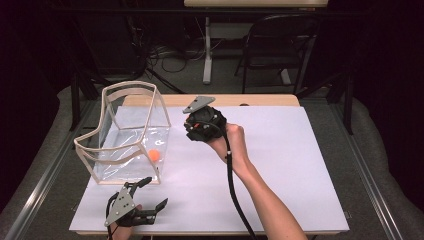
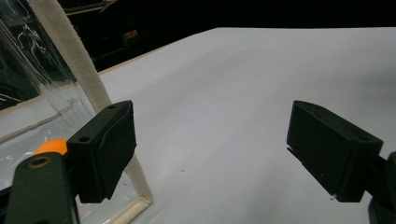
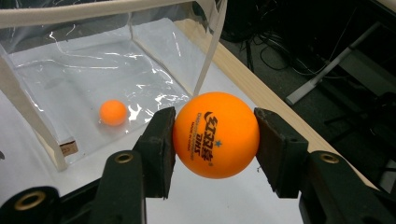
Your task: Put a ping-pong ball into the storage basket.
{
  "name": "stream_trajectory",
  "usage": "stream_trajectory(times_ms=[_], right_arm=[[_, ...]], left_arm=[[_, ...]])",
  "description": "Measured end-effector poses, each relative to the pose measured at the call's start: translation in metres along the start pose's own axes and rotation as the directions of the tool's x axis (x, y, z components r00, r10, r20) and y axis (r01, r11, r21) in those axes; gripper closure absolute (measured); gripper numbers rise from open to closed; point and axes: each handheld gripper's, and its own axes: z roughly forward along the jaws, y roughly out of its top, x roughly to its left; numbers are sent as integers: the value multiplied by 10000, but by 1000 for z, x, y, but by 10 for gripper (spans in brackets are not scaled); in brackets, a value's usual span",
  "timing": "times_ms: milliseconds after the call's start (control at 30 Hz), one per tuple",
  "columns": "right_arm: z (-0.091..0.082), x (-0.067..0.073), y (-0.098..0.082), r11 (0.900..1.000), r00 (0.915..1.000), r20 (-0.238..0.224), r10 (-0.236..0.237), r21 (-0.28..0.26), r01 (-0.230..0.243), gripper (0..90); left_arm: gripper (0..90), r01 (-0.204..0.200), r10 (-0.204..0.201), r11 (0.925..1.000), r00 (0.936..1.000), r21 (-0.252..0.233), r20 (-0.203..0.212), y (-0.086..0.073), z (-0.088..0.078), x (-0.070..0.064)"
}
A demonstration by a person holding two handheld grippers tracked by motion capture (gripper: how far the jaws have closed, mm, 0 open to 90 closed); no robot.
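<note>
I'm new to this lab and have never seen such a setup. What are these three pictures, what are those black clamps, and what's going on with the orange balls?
No robot here: a person holds a hand-operated clamp, called a gripper, in each hand. The high view looks down on a table covered with white paper. The other two pictures come from small cameras that ride on the grippers and look along their black jaws.

On the table stands a clear bag with a pale trim, open at the top. One orange ball lies inside it.

The right gripper has its jaws shut on a second ball, printed with a logo, held near the bag's opening. In the high view it sits mid-table.

The left gripper holds nothing; its jaws stand wide apart beside the bag's corner, at the table's near edge.
</note>
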Motion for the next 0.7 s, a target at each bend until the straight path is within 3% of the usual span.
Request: stream_trajectory(times_ms=[700], right_arm=[[6, 12, 16, 9992, 9990, -201, -389, -37, 389, 505]], left_arm=[[160, 12, -12, 10000, 10000, -17, 12, 0, 0, 0]])
